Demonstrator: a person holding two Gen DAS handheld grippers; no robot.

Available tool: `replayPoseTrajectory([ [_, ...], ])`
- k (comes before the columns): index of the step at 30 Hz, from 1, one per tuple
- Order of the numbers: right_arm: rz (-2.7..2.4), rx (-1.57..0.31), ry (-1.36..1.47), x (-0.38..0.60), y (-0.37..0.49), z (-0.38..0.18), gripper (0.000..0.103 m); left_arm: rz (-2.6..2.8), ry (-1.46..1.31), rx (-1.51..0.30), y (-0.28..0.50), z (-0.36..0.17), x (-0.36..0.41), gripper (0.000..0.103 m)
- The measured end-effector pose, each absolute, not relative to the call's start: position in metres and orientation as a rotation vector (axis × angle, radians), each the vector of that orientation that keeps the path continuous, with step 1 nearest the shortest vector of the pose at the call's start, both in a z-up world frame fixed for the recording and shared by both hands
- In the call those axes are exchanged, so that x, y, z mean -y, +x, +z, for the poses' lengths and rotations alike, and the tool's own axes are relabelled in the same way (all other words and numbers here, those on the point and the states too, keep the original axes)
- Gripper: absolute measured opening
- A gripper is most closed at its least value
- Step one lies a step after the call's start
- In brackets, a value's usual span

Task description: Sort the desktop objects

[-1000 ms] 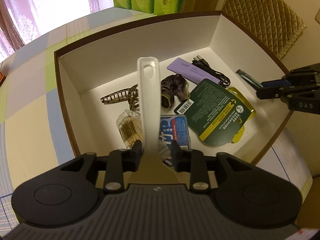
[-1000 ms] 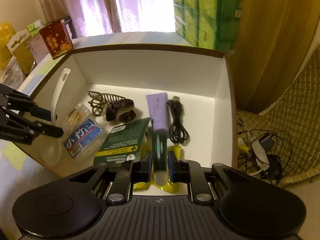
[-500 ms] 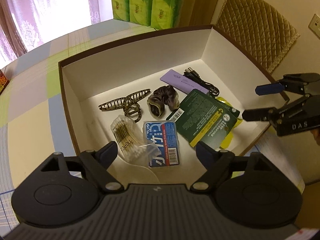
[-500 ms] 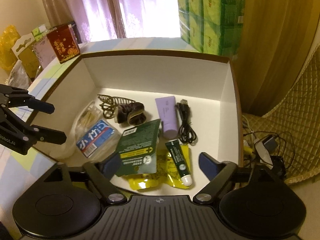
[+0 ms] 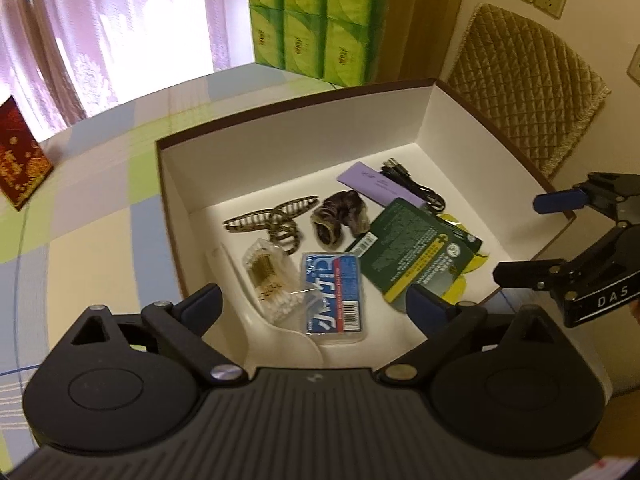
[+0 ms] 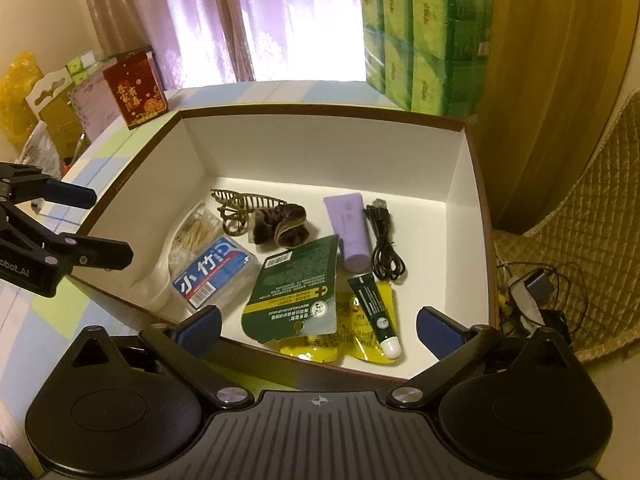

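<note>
A white box with a brown rim [image 6: 474,184] [image 5: 472,120] holds the sorted objects: a white shoehorn [image 5: 264,328] [image 6: 160,280], a cotton swab case [image 5: 272,276], a blue floss box [image 5: 332,292] [image 6: 216,272], a hair claw [image 6: 240,204], a brown scrunchie [image 6: 286,226], a green card pack [image 6: 298,288], a green ointment tube [image 6: 374,308], a purple tube [image 6: 350,232] and a black cable [image 6: 384,240]. My left gripper [image 5: 314,306] [image 6: 104,228] is open and empty above the box's near-left edge. My right gripper [image 6: 318,322] [image 5: 532,240] is open and empty above the near-right edge.
Green tissue packs [image 6: 420,36] stand behind the box. A red box [image 6: 134,88] [image 5: 16,160] and packages sit at the table's left. A quilted chair [image 5: 524,92] and tangled cables [image 6: 536,292] lie to the right of the box.
Both grippers opened and pulled back up. The shoehorn left my left gripper and lies in the box; the green ointment tube left my right gripper and lies on the yellow packet.
</note>
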State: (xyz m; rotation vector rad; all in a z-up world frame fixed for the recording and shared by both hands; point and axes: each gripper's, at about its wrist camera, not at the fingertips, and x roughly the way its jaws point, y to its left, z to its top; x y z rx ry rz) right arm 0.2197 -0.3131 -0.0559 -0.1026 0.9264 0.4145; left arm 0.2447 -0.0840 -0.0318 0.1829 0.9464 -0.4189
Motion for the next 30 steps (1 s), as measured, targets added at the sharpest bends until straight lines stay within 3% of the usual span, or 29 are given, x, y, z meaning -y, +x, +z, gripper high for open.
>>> replayPoseTrajectory([
  [30, 0.332, -0.749, -0.082, 0.315, 0.149, -0.022, 0.101, -0.236, 0.207, -0.690, 0.156, 0.015, 0.091, 0.100],
])
